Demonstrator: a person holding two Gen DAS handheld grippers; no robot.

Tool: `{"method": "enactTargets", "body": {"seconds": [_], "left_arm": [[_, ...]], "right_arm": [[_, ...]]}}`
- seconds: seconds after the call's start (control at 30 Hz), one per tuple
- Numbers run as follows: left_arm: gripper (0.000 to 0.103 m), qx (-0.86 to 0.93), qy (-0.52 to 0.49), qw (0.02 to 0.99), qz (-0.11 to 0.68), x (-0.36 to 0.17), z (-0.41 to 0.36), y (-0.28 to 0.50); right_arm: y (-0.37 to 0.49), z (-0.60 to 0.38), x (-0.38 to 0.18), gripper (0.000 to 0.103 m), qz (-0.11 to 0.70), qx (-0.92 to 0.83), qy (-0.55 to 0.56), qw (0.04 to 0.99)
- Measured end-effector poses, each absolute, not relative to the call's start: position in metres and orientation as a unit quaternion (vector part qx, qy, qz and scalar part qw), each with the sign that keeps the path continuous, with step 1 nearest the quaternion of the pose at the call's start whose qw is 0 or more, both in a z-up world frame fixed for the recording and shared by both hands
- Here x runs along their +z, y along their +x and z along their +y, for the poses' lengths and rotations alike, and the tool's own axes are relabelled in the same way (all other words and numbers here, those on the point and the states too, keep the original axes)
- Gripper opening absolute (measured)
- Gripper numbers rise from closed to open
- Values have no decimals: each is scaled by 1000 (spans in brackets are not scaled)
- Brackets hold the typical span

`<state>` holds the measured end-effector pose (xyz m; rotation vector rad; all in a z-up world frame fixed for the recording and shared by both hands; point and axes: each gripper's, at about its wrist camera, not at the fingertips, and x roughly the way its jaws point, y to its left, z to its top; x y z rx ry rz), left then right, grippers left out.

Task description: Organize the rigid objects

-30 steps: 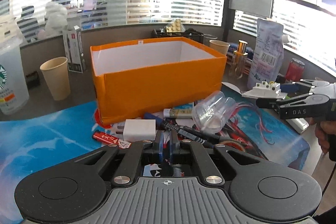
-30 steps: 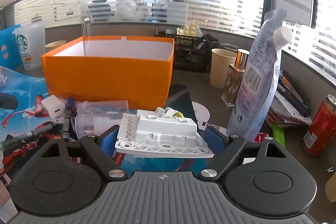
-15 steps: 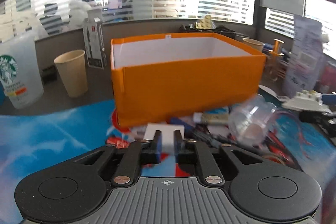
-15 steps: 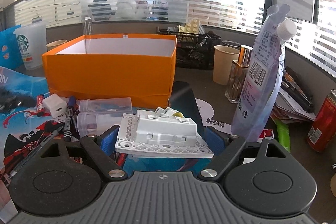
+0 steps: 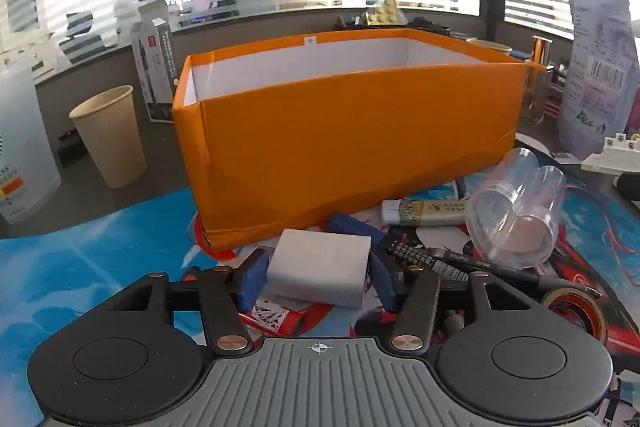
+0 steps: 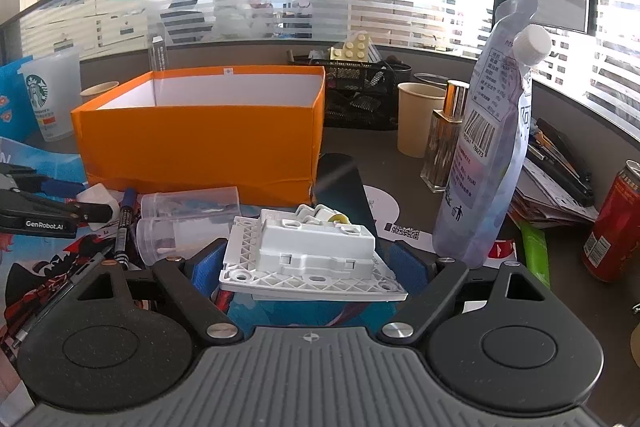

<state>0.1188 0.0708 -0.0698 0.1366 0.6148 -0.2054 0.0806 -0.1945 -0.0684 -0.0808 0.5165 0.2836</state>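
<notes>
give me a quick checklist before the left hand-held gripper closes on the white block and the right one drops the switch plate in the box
1. White block sits between the left hand-held gripper fingers, jaws opening: ok.
2. Left pads pressing on the block: not ok, small gaps show on both sides.
3. White switch plate between the right hand-held gripper fingers: ok; firm pad contact: cannot tell.
4. Orange box open on top, white inside visible: ok.
5. Box floor free of items: cannot tell, hidden by the wall.
6. Clutter beside the block, black marker and clear cups close on the right: not ok, may snag.
</notes>
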Motion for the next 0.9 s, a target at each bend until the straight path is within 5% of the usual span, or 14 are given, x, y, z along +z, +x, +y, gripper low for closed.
{"method": "enactTargets", "body": {"seconds": [0.9], "left_arm": [[52, -112, 29, 964, 238, -1, 83, 70]], "right_arm": [[66, -171, -31, 84, 208, 170, -53, 962]]}}
